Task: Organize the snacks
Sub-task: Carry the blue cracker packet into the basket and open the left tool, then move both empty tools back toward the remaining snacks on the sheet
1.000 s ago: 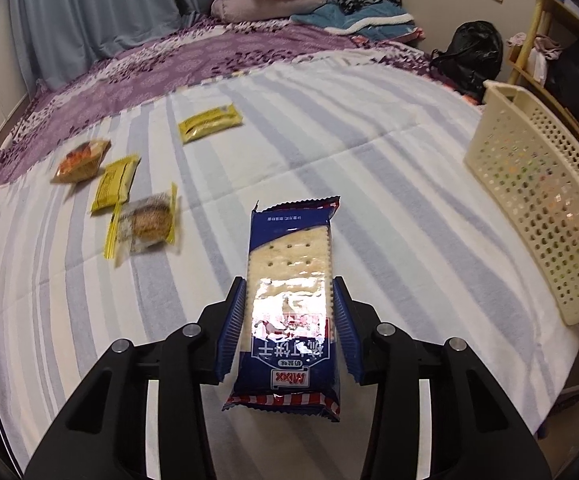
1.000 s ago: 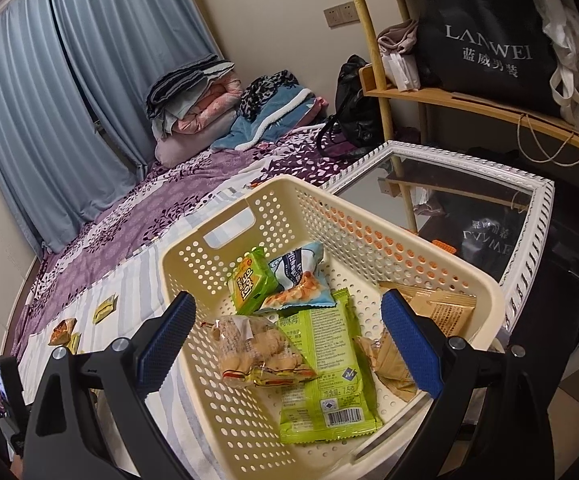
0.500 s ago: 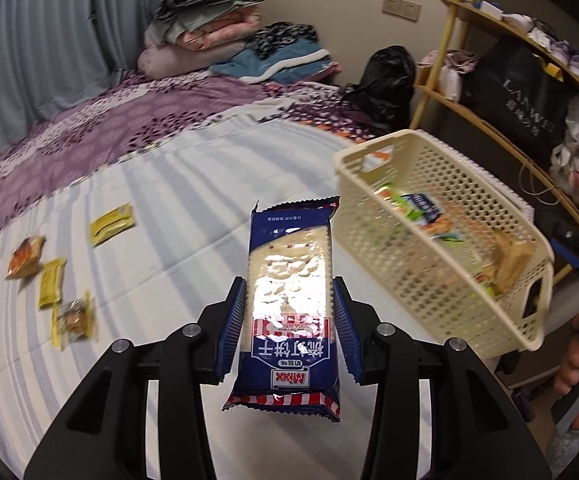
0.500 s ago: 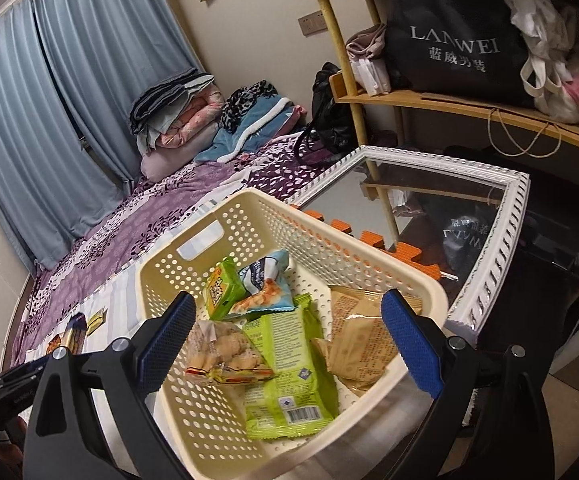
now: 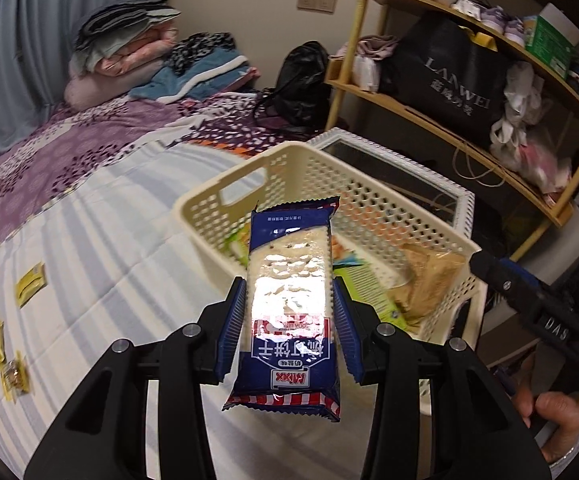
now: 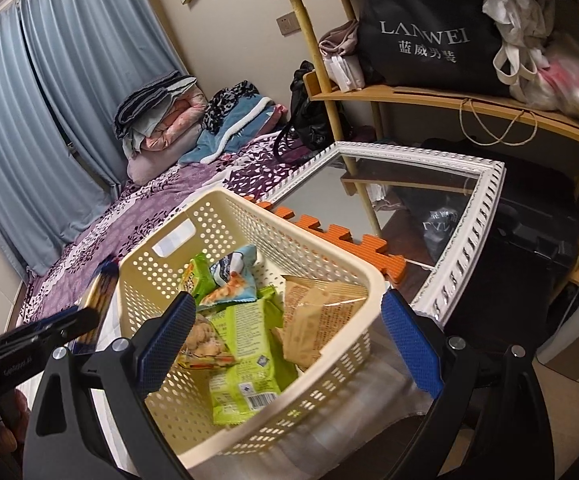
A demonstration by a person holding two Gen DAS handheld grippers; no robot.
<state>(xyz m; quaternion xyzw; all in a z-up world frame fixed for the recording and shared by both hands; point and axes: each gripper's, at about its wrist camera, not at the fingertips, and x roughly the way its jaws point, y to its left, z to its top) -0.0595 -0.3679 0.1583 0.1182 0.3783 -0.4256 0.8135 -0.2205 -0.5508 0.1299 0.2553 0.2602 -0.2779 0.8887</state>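
My left gripper (image 5: 289, 294) is shut on a blue cracker pack (image 5: 289, 256), held lengthwise in the air. The pack's far end reaches over the near wall of the cream perforated basket (image 5: 225, 200). In the right wrist view the same basket (image 6: 249, 210) holds a green pack (image 6: 245, 344), a tan pack (image 6: 321, 316), a cookie bag (image 6: 201, 340) and a blue-orange bag (image 6: 233, 280). My right gripper (image 6: 289, 308) stands open above the basket's near corner, gripping nothing. Small yellow sachets (image 5: 29, 284) and other little snacks (image 5: 15, 376) lie on the striped bed at the left.
A white-framed mirror (image 6: 429, 216) lies flat behind the basket, with an orange foam piece (image 6: 345, 240) between them. Wooden shelves (image 6: 449, 100) with bags stand to the right. Folded bedding (image 5: 129, 52) is piled at the bed's far end. A person's hand (image 5: 557, 412) holds the right gripper.
My left gripper has swung right and upward with the cracker pack, from over the bed to the basket's edge. The right gripper has drifted a little over the basket and stays open.
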